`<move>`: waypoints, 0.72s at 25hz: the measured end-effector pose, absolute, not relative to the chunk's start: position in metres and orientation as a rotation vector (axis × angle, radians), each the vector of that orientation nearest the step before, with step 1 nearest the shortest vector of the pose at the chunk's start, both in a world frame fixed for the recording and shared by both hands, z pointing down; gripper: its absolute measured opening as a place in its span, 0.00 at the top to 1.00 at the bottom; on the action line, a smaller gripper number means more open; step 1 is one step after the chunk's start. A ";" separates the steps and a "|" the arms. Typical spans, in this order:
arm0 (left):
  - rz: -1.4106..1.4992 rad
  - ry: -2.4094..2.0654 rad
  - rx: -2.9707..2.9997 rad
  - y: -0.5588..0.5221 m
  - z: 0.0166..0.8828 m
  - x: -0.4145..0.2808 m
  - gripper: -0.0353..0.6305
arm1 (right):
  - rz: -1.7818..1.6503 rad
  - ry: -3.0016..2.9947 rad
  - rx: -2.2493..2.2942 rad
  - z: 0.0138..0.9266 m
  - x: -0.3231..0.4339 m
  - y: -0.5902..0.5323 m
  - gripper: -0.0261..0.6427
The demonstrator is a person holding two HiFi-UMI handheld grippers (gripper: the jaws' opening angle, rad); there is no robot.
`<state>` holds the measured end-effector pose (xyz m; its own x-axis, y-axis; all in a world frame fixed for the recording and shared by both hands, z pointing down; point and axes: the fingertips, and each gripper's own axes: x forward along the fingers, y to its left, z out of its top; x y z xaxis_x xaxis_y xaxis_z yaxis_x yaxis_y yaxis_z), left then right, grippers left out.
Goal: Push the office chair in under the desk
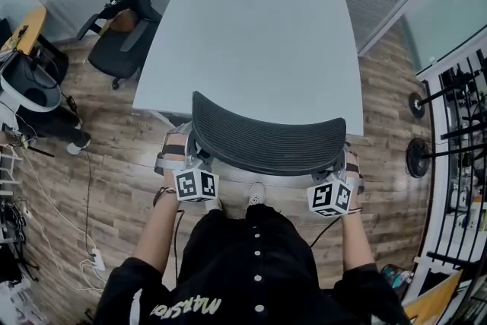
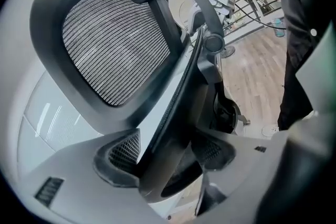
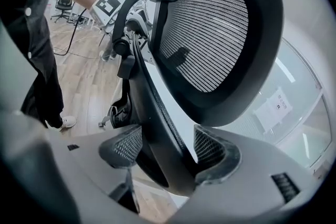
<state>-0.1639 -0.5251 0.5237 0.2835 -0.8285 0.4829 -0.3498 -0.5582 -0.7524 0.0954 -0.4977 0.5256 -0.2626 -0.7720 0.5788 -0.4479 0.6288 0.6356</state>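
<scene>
**Office chair (image 1: 266, 141) at desk (image 1: 251, 34) edge, both grippers on its back**

Desk: big pale top, mid-room, on wood floor (image 1: 114, 186). Office chair: mesh back w/ curved top sits right at the desk's near edge, facing it; seat hidden below the back. Second chair (image 1: 122, 19), black, stands by the desk's far left corner, well apart. Left gripper (image 2: 168, 155): jaws clamped on the left edge of the chair's back frame. Right gripper (image 3: 168, 152): same on the right edge, pads pressed either side of the frame.
</scene>
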 end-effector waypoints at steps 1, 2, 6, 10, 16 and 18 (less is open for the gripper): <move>-1.228 1.049 -2.049 -0.525 0.524 -0.163 0.47 | -0.427 -1.903 0.968 0.526 0.096 -0.498 0.49; -1.229 1.044 -2.053 -0.525 0.524 -0.162 0.47 | -0.422 -1.902 0.966 0.526 0.097 -0.498 0.49; -1.248 0.995 -2.109 -0.520 0.524 -0.163 0.48 | -0.410 -1.902 0.947 0.526 0.096 -0.496 0.49; -1.242 0.940 -2.174 -0.510 0.519 -0.163 0.51 | -0.404 -1.909 0.940 0.521 0.097 -0.492 0.49; -1.062 1.092 -2.260 -0.492 0.484 -0.182 0.71 | -0.284 -2.031 1.091 0.495 0.103 -0.476 0.62; -0.951 1.183 -2.335 -0.485 0.467 -0.189 0.77 | -0.222 -2.108 1.188 0.478 0.105 -0.470 0.71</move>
<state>-0.1890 -0.4854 0.4666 0.4245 -0.8090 0.4066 -0.5708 -0.5877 -0.5733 0.1047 -0.4703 0.4784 -0.3373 -0.8048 0.4885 -0.6856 0.5655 0.4583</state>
